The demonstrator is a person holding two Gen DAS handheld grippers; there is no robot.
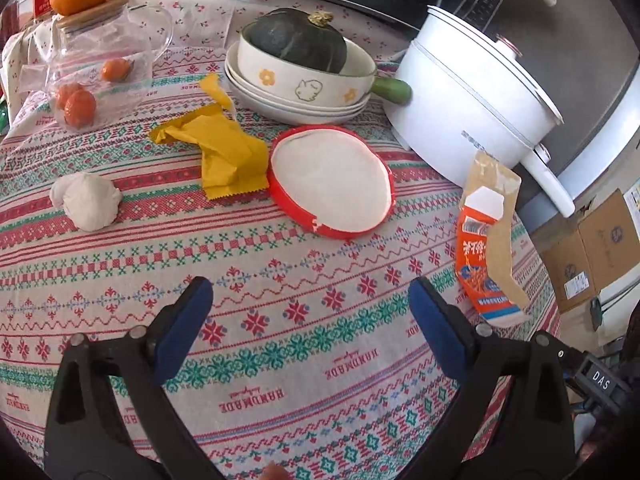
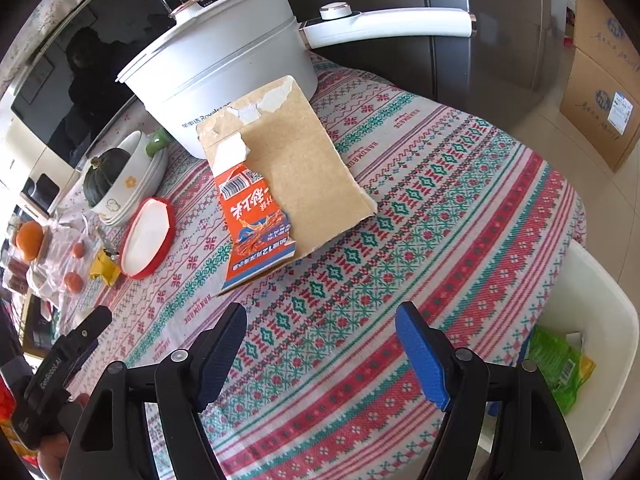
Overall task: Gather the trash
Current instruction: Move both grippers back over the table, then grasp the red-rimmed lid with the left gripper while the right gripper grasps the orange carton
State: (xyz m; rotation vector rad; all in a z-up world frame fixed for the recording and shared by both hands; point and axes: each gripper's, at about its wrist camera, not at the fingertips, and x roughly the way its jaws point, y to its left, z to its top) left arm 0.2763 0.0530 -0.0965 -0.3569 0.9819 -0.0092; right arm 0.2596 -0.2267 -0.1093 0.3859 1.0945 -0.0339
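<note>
A: Torn orange-and-brown cardboard packet (image 2: 276, 200) lies flat on the patterned surface (image 2: 460, 216) just beside the white electric pot (image 2: 224, 68); right tongs (image 2: 320, 344) gape wide, empty.

B: Left tongs (image 1: 312, 312) too. Flat card may slide away instead of lifting, nudging that pot.

Open left claw (image 1: 310, 308) hovers before red lid (image 1: 332, 182), yellow wrapper (image 1: 224, 152).
</note>
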